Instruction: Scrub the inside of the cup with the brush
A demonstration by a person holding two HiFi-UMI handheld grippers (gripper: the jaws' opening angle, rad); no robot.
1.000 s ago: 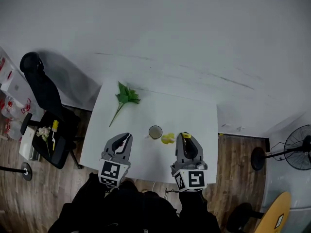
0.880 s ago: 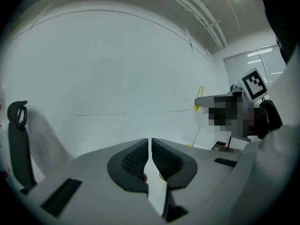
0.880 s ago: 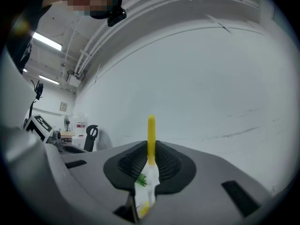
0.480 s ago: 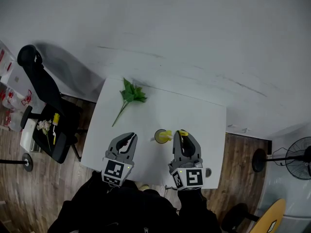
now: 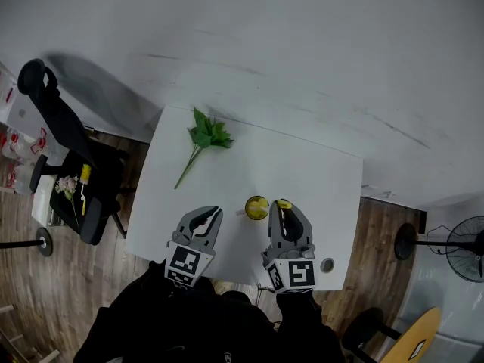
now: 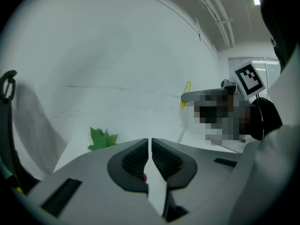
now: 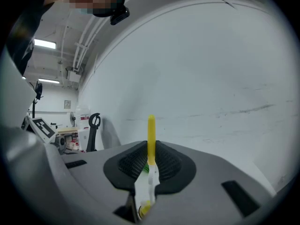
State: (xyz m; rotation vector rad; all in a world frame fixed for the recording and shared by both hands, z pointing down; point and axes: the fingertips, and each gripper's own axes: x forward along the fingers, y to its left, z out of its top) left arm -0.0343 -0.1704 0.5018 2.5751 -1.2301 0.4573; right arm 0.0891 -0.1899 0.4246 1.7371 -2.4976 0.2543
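Observation:
On the white table (image 5: 318, 180) stands a small cup (image 5: 256, 207), and the yellow brush head fills its mouth. My right gripper (image 5: 281, 206) sits just right of the cup, shut on the brush (image 7: 151, 134). The brush's yellow handle stands upright between the pads (image 7: 168, 161) in the right gripper view. My left gripper (image 5: 212, 212) rests left of the cup near the table's front edge. Its jaws are shut with nothing between them (image 6: 150, 142). From the left gripper view the brush handle (image 6: 187, 89) sticks up at the right.
A green leafy sprig (image 5: 204, 137) lies at the table's back left, also seen as the sprig (image 6: 101, 138) ahead of my left gripper. A small round object (image 5: 327, 265) sits near the front right corner. A black office chair (image 5: 64, 150) stands left of the table, a fan (image 5: 461, 240) to the right.
The right gripper carried the brush leftward; its yellow head went from beside the cup to inside the cup's mouth. The left gripper stayed shut and kept its place.

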